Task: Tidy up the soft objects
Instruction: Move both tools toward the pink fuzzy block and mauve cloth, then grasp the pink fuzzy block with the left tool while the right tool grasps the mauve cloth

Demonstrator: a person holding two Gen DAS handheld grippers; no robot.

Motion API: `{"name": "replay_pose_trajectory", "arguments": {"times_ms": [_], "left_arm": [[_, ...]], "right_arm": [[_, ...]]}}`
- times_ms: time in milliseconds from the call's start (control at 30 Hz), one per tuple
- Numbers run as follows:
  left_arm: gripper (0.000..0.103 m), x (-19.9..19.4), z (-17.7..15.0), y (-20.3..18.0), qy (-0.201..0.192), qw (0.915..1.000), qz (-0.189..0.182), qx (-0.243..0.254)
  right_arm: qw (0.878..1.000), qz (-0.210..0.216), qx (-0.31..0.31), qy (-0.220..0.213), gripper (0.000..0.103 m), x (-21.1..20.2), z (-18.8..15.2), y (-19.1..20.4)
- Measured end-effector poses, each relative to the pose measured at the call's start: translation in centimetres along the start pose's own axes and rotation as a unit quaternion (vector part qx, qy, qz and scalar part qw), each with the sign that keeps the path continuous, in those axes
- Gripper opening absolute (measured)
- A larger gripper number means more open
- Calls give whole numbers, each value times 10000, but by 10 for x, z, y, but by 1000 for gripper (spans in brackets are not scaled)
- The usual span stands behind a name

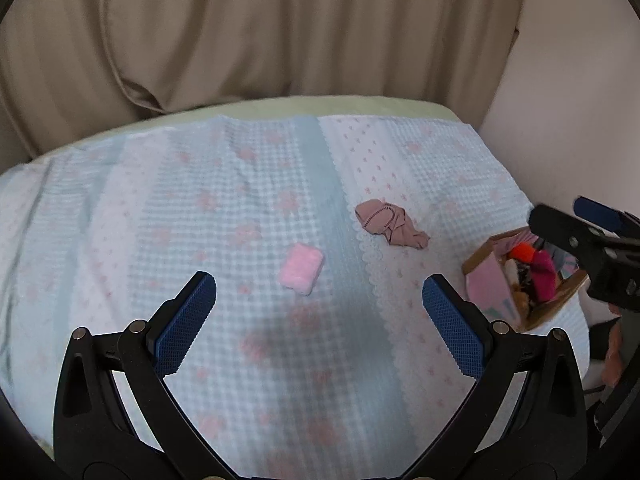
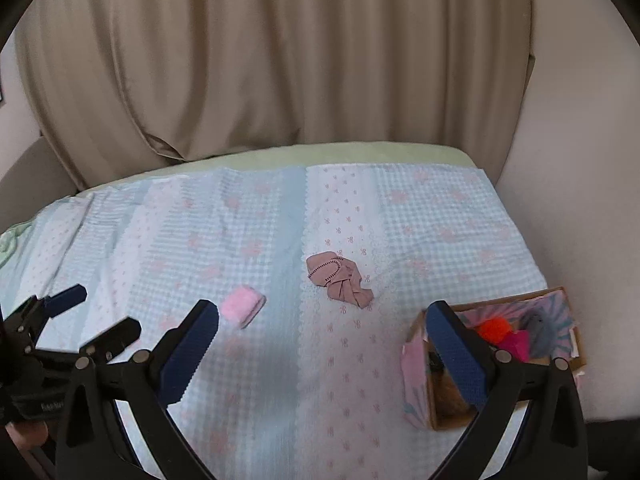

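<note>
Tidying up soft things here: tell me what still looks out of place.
Two items lie loose on the bed cover outside the box: a crumpled mauve cloth and a fluffy pink pad. Nothing looks spilled or damaged.

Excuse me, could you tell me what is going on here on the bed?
A person holds two tongs over a bed cover, tidying soft items into a cardboard box. The box already holds several pieces, including an orange one. A fluffy pink pad and a crumpled mauve cloth lie loose on the cover. The left tongs and right tongs are both open and empty.
</note>
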State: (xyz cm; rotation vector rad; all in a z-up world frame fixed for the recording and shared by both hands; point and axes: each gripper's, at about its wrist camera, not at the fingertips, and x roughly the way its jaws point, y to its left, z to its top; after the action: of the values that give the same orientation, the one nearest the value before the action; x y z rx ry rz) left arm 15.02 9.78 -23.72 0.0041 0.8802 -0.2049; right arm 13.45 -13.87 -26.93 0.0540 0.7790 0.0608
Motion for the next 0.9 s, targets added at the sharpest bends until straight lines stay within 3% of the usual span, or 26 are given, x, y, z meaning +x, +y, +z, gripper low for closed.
{"name": "replay_pose_trajectory", "arguments": {"times_ms": [133,300,467,600,800,900], "left_arm": [[103,62,-12,8,15,9998,-196,77],[102,154,-35,15,29,9988,-180,451],[93,226,-49,25,128,9983,-278,490],[88,266,-56,27,202,9976,-304,592],[75,296,-67,28,345,9969,-374,608],[60,302,-68,25,324,9963,-276,742]], "right_arm": [[10000,-47,78,2,103,62,-8,1],[9992,-115,357,135,103,158,-23,-3],[9982,-307,457,259,103,235,-40,-11],[9978,-438,381,313,103,272,-50,-17],[9981,-456,96,395,102,306,-51,-15],[9980,-450,7,436,82,317,-48,-15]]}}
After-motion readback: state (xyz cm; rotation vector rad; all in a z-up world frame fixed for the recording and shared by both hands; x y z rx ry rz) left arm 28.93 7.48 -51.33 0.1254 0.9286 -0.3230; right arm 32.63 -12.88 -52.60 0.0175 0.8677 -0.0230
